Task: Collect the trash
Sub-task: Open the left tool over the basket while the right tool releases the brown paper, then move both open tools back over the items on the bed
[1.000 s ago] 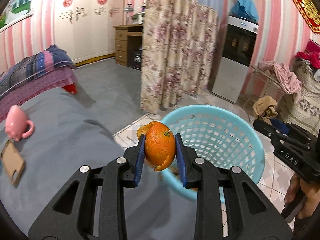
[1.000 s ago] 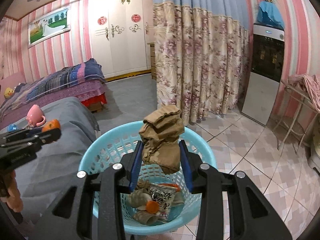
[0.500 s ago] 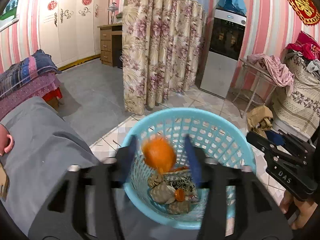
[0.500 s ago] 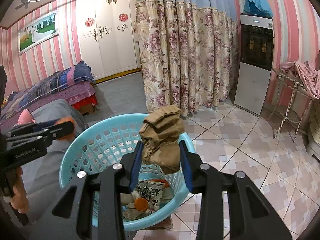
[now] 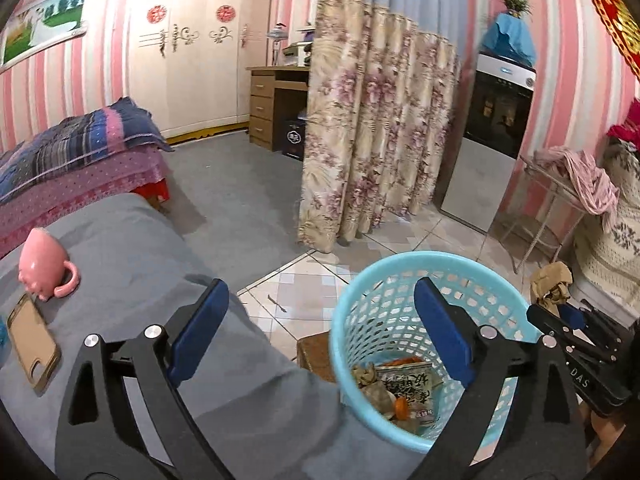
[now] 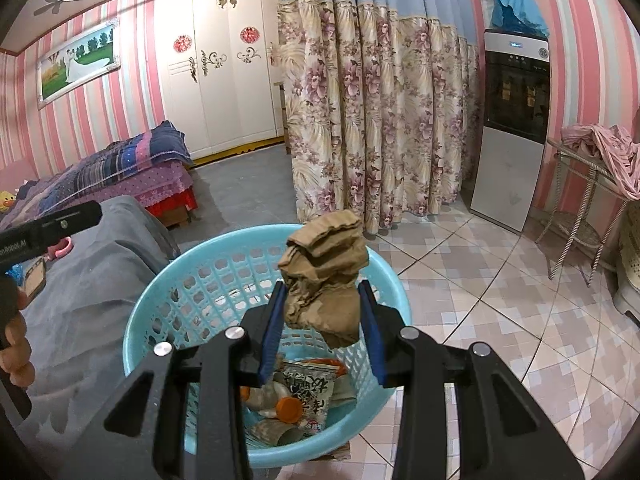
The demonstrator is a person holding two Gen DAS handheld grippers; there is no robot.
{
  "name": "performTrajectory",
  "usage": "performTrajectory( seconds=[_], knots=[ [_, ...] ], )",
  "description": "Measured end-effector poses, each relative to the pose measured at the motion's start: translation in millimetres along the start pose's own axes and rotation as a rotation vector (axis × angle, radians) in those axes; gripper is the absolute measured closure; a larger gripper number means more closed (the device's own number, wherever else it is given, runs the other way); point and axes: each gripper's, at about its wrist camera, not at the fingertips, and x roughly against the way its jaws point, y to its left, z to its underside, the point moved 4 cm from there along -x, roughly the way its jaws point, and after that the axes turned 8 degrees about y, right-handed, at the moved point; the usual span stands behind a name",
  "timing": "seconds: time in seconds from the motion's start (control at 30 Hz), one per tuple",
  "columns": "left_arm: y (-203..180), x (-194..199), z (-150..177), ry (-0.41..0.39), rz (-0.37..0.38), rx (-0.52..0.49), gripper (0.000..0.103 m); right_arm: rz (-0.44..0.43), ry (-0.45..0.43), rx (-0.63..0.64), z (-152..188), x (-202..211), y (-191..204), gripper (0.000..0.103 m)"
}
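Observation:
My left gripper (image 5: pixel 320 322) hangs over the grey cover beside the light blue basket (image 5: pixel 400 260). Its jaws are opening wide and nothing is between them. The basket holds a snack wrapper (image 5: pixel 408 388), crumpled paper and orange scraps (image 5: pixel 400 408). My right gripper (image 6: pixel 322 300) is shut on a crumpled brown paper wad (image 6: pixel 324 276), held above the basket's (image 6: pixel 160 280) open top. The left wrist view shows that wad (image 5: pixel 552 280) at the far right, just beyond the basket rim.
A pink mug (image 5: pixel 44 268) and a phone (image 5: pixel 32 344) lie on the grey cover (image 5: pixel 132 248) to the left. A floral curtain (image 6: pixel 380 120), a water dispenser (image 6: pixel 512 120) and a wire rack with clothes (image 6: pixel 592 184) stand on the tiled floor behind.
The left jaws spread apart and the orange peel they held dropped out over the basket. The left gripper then drew back to the left. The right gripper kept its paper wad over the basket.

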Motion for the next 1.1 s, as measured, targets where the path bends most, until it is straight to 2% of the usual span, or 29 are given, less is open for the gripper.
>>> performTrajectory(
  seconds=[0.5, 0.57, 0.6, 0.63, 0.67, 0.73, 0.8, 1.1],
  knots=[
    [34.9, 22.7, 10.9, -0.033, -0.080, 0.023, 0.008, -0.008, -0.003, 0.020, -14.5, -17.8, 35.5, 0.064],
    [40.1, 29.6, 11.7, -0.045, -0.097, 0.019, 0.007, 0.010, -0.020, 0.023, -19.5, -16.4, 39.2, 0.048],
    [43.4, 33.8, 12.1, -0.051, -0.109, 0.017, 0.006, 0.018, -0.033, 0.021, -21.4, -14.7, 40.7, 0.029],
    [47.1, 38.1, 12.7, -0.057, -0.118, 0.018, 0.006, 0.019, -0.041, 0.018, -21.0, -13.5, 41.6, 0.022],
    [51.2, 42.0, 13.5, -0.061, -0.124, 0.023, 0.006, 0.018, -0.050, 0.013, -21.9, -11.7, 42.6, 0.020],
    [59.6, 47.3, 14.7, -0.065, -0.131, 0.038, 0.006, 0.020, -0.060, 0.002, -23.7, -9.2, 44.7, 0.010],
    [70.4, 54.3, 16.4, -0.068, -0.141, 0.061, 0.006, 0.034, -0.068, -0.006, -24.4, -7.4, 47.1, 0.006],
    [116.3, 83.4, 28.2, -0.076, -0.219, 0.079, 0.006, 0.037, -0.040, -0.022, -20.6, -7.3, 66.3, 0.006]
  ],
)
